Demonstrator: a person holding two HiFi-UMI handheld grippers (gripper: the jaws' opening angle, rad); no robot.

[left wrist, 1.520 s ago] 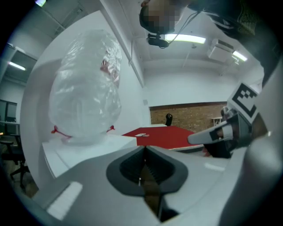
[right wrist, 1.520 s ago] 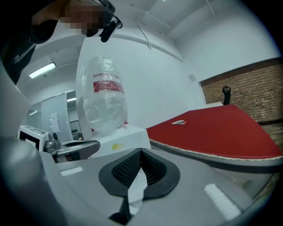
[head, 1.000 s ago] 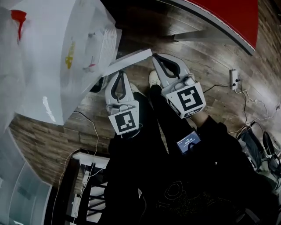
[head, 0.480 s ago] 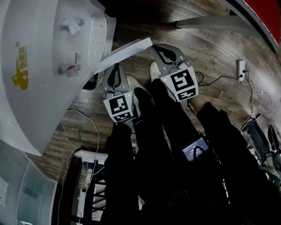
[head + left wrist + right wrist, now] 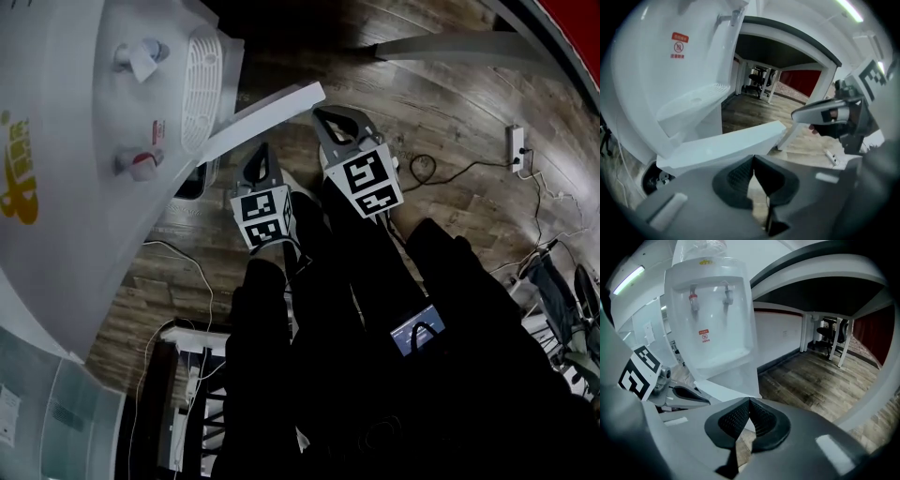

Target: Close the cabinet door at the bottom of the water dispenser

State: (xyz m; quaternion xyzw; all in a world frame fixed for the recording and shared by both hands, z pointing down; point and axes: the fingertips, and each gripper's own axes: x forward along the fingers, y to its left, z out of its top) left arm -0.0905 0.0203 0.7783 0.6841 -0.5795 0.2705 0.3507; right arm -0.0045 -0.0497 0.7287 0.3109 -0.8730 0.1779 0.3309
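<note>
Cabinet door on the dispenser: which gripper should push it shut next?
Probably right: the right gripper, fingers shut, sits by the free end of the open white cabinet door, where a push has most leverage. The left gripper sits nearer the hinge.

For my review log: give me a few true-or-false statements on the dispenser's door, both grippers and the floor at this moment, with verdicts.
1. The cabinet door at the bottom of the water dispenser stands open. True.
2. The left gripper is clamped on the door's edge. False: its jaws are together with nothing between them, and the door lies just beyond their tips.
3. The right gripper has its jaws together and holds nothing. True.
4. The floor is grey carpet. False: it is wood planking.
</note>
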